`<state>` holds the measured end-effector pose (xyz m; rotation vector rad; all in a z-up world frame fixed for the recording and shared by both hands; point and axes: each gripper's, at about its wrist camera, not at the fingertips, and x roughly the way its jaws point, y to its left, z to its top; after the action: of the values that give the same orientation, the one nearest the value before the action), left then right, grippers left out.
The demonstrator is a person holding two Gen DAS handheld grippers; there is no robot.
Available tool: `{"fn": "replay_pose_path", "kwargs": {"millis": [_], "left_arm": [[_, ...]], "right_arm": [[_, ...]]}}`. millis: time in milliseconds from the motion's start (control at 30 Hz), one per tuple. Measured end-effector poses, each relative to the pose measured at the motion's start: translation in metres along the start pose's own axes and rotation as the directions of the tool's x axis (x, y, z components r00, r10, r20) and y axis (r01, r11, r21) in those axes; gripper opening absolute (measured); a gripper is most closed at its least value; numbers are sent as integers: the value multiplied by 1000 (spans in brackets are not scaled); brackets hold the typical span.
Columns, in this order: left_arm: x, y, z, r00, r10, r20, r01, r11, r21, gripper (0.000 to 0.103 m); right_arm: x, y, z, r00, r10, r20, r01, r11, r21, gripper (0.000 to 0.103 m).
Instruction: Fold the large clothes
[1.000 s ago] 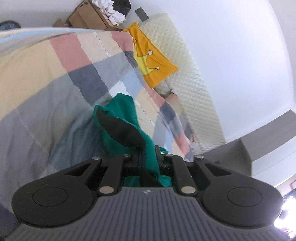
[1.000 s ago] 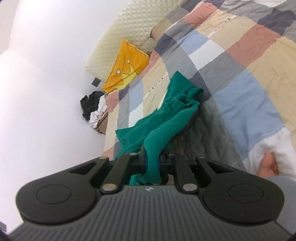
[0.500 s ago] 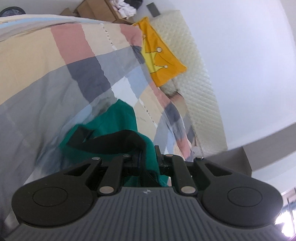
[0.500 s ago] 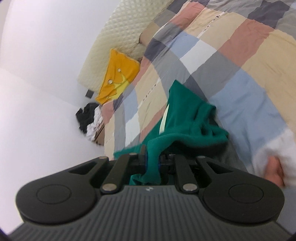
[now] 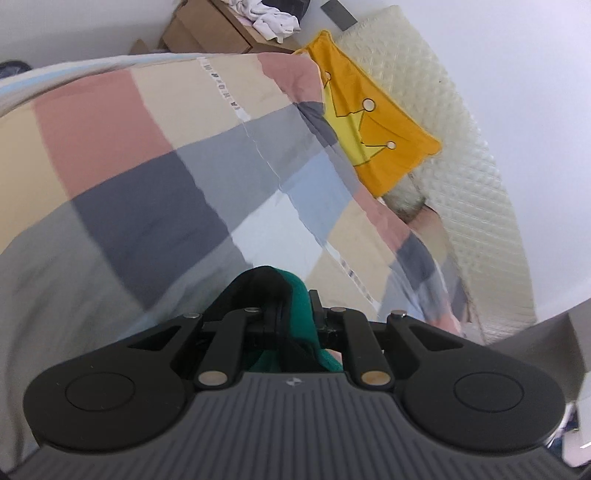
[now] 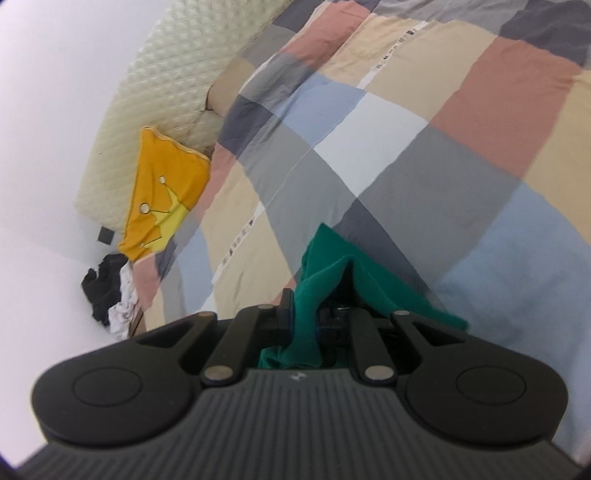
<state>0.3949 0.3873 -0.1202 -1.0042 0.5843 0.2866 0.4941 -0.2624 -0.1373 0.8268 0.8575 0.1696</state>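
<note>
A green garment (image 6: 332, 273) with a black band is held by both grippers above a bed with a checked quilt (image 6: 424, 147). My left gripper (image 5: 291, 321) is shut on a bunch of the green garment (image 5: 297, 295) and its black band. My right gripper (image 6: 306, 317) is shut on another bunch of the cloth, which peaks just ahead of the jaws. Most of the garment hangs out of view below the grippers.
An orange crown-print pillow (image 5: 373, 133) leans on the cream quilted headboard (image 5: 472, 177). Cardboard boxes (image 5: 210, 33) with heaped clothes stand beside the bed near the wall. The checked quilt (image 5: 166, 177) spreads under both grippers.
Both grippers have lifted and pulled back with the green garment. Far less of it shows ahead of the jaws than a second ago; it no longer lies on the quilt.
</note>
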Motion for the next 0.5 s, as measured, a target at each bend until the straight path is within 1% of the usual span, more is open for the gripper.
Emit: {"fn": "replay_pose_path", "kwargs": {"millis": [100,133,200,300,367,500], "left_arm": [[43,0,10,999,54,2,-54,998,23,15],[57,2,13,998,62,1,-62,998,26,15],[83,6,16,996,84,-5,-84,996,31,15],[121,9,17,992,128,-4,-127,988,90,15],[145,10,17,987,160,-2,-158,977,145,15],[179,21,11,976,217,-22,-208,958,196,15]], "right_arm": [[33,5,8,1000,-29,1,29,999,-26,13],[43,6,10,999,-40,2,40,999,-31,13],[68,0,15,998,-57,-5,57,998,-14,13],[101,-12,17,996,-87,-19,87,996,4,13],[122,-24,15,995,-95,-25,95,995,8,13],[144,-42,8,994,-103,-43,104,994,28,13]]}}
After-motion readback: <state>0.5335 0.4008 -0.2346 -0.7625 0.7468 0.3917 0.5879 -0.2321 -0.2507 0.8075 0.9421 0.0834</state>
